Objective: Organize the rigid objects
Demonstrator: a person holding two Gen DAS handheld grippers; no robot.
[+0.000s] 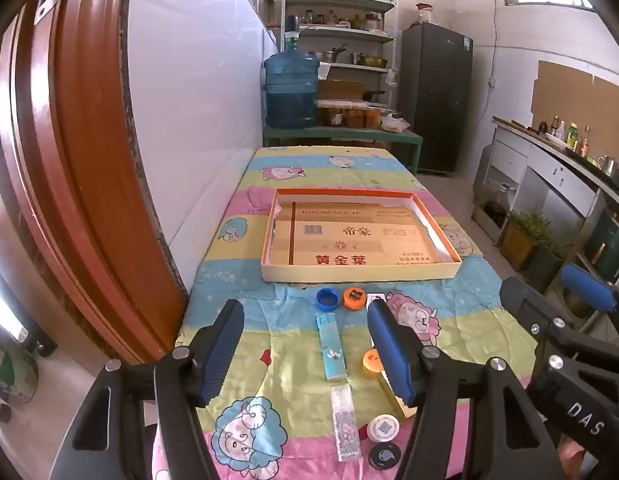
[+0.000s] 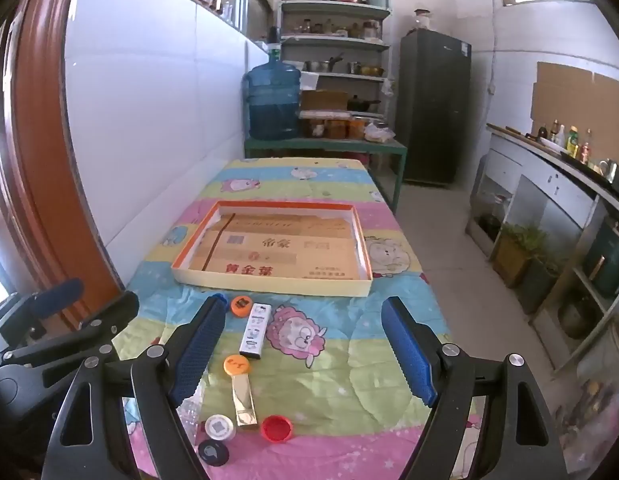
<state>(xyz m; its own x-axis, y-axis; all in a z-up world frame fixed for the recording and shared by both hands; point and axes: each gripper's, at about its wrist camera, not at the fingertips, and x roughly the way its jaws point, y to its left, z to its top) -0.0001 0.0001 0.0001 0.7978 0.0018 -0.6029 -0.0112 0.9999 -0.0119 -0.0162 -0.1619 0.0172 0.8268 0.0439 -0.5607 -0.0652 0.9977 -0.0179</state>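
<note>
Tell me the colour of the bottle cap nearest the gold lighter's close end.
Red cap, open side up; clearest in the right wrist view.

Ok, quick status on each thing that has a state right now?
left tool: open, holding nothing
right tool: open, holding nothing
tray: holds only a flat cardboard liner
blue cap: hollow side up
red cap: hollow side up
blue lighter: lying flat
gold lighter: lying flat
</note>
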